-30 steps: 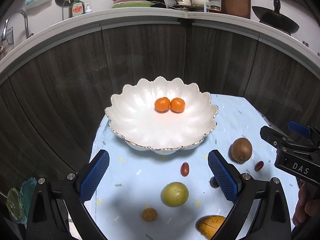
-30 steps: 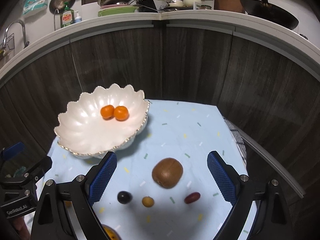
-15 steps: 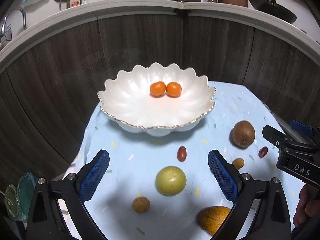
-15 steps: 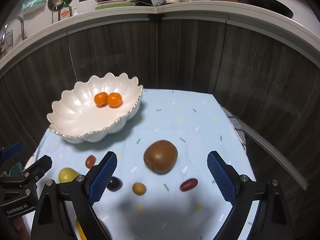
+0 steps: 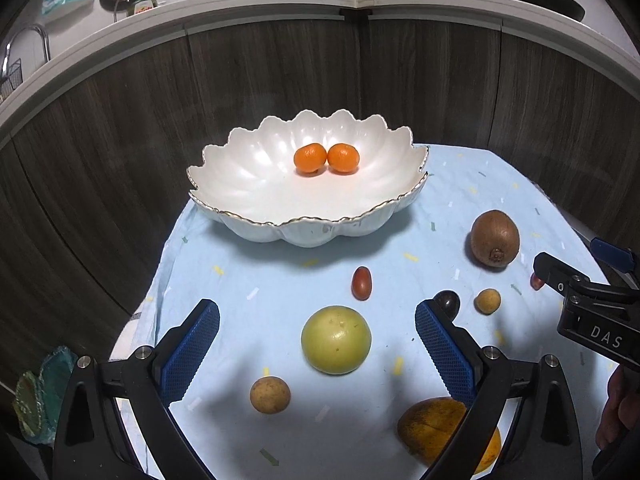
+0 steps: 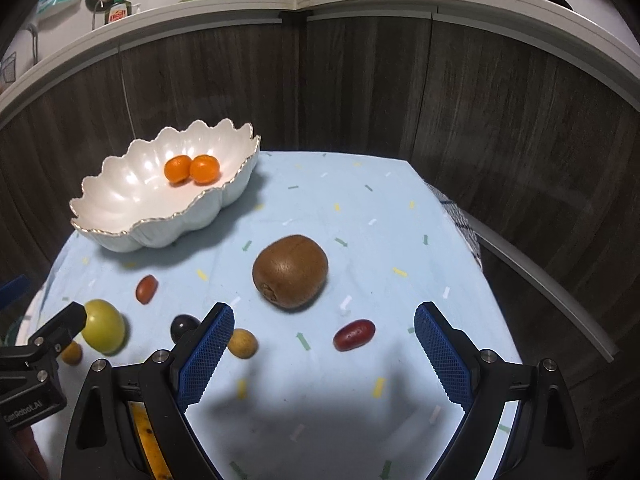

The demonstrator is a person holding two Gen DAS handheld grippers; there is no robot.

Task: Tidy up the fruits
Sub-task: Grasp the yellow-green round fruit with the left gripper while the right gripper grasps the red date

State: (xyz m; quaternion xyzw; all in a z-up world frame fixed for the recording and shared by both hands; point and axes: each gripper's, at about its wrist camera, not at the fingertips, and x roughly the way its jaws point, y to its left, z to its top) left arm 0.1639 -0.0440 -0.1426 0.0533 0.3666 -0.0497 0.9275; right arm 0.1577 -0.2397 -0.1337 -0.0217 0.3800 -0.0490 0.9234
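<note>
Left wrist view shows the left gripper (image 5: 316,340) with its blue pads spread wide and nothing pinched. Under the gap sits a big yellow-green fruit (image 5: 336,339) on the light blue cloth (image 5: 240,280). The cloth drops off at its left edge, close to the left pad, and dark wood walls (image 5: 120,140) stand behind and beside the table. There is bare cloth between the fruit and the white bowl (image 5: 256,184), which sits at the back near the far edge.

Right wrist view shows the right gripper (image 6: 324,348), also spread wide and holding nothing. A kiwi (image 6: 290,277) lies just ahead of its gap, with lots of bare cloth to the right before the edge.

Words: "DAS" is on the side of the right gripper as the left wrist view sees it. "GenRobot.AI" is on the left gripper in the right wrist view. A green bottle (image 6: 118,10) on the counter has a label too small to read.

Count: two oranges (image 5: 326,158) touch each other inside the bowl. On the cloth are one kiwi, one big yellow-green fruit, two small red oval fruits (image 6: 354,334), one dark round fruit (image 6: 182,326), two small tan round fruits (image 5: 270,394) and one orange-yellow fruit (image 5: 436,428) partly hidden by the left gripper.
</note>
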